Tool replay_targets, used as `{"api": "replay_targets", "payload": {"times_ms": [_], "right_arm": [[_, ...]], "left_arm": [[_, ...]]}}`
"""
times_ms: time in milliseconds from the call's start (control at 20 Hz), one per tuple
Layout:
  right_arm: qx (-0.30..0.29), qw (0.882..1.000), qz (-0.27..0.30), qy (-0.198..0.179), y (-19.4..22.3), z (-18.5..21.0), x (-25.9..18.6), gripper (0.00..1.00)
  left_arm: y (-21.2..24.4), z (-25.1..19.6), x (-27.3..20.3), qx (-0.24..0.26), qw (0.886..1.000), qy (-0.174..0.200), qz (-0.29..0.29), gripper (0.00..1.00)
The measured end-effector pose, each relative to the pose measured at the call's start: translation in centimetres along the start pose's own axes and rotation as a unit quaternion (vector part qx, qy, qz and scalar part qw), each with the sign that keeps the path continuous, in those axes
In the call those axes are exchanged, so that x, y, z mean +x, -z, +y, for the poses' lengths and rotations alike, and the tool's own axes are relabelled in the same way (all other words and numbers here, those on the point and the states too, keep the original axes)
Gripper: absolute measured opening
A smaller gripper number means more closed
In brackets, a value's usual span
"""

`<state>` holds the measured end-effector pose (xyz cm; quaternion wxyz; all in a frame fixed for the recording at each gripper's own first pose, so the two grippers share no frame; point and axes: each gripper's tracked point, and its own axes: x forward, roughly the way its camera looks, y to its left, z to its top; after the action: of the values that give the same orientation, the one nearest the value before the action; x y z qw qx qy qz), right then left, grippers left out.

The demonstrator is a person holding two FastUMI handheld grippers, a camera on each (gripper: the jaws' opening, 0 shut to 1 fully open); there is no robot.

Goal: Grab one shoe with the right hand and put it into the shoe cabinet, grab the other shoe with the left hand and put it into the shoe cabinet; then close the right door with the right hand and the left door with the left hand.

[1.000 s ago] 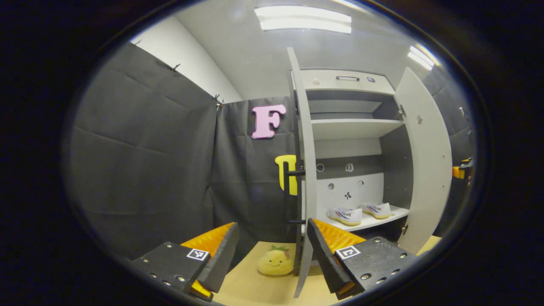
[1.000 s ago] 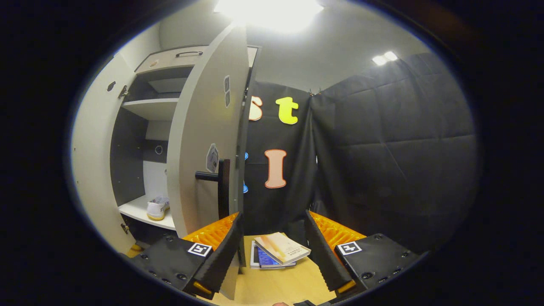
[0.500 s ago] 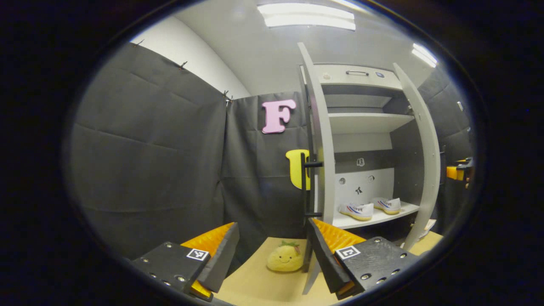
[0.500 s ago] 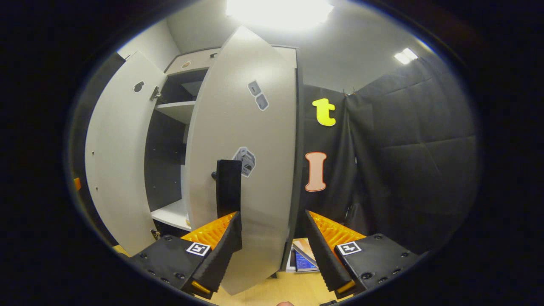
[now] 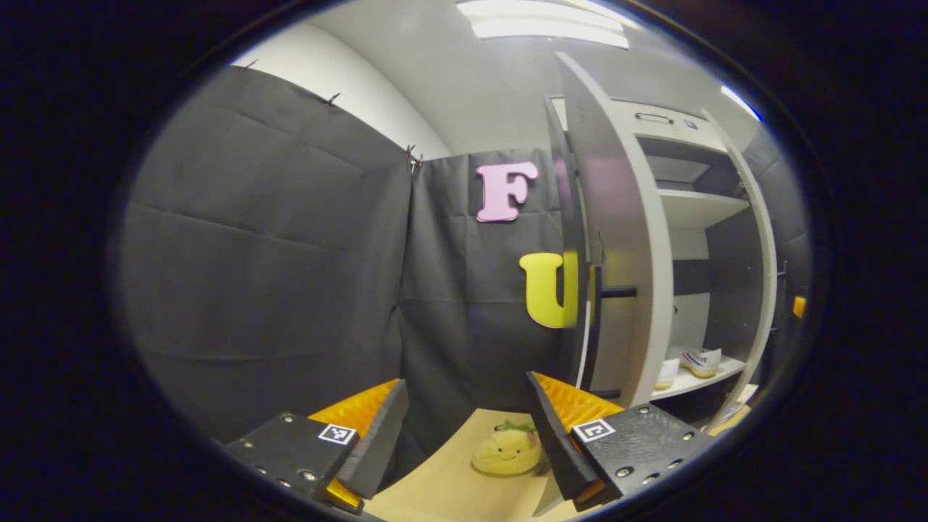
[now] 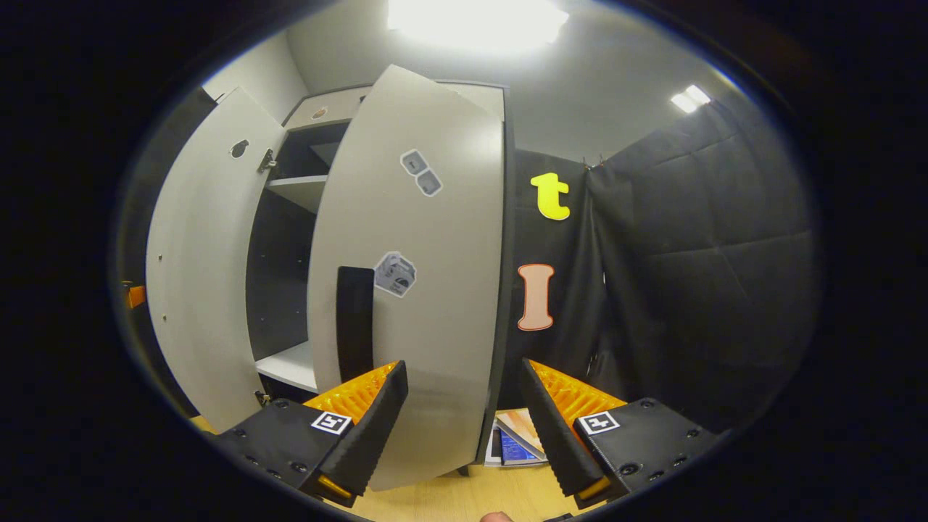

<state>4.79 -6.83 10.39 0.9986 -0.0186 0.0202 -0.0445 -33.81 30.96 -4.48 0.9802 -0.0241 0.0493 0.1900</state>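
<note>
Jaws of right gripper [image 6: 464, 428] gape beside right door [image 6: 413, 290].

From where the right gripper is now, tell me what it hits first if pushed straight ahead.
Most likely the outer face of the right door, which fills the line ahead of the right gripper, near its dark handle. How far off is unclear.

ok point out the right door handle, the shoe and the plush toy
right door handle [image 6: 355, 322], right gripper view, middle of the dark bar
shoe [image 5: 702, 360], left gripper view, side of the shoe on the low shelf
plush toy [image 5: 506, 453], left gripper view, its yellow face
</note>
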Motion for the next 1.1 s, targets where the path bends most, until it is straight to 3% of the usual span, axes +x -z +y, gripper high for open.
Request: {"api": "replay_targets", "payload": {"times_ms": [150,300,450,750,1100], "right_arm": [[0.002,1.0,0.007,0.022,0.7,-2.7,-0.3,0.96],[0.003,0.999,0.016,0.039,1.6,-4.7,-0.5,0.96],[0.008,0.999,0.022,0.048,2.3,-5.8,-0.4,0.96],[0.011,0.998,0.039,0.043,4.0,-4.9,0.1,0.98],[0.009,0.998,0.043,0.034,4.3,-3.6,1.1,0.96]], "left_arm": [[0.2,-0.6,1.8,-0.014,1.0,0.0,0.008,0.93],[0.0,-3.0,2.3,-0.023,0.999,0.027,0.002,0.93],[-0.3,-3.6,2.4,0.007,1.0,0.028,-0.012,0.91],[0.1,-6.0,1.4,-0.027,0.998,0.062,-0.001,0.92],[0.3,-12.8,0.5,-0.065,0.99,0.123,-0.004,0.92]]}}
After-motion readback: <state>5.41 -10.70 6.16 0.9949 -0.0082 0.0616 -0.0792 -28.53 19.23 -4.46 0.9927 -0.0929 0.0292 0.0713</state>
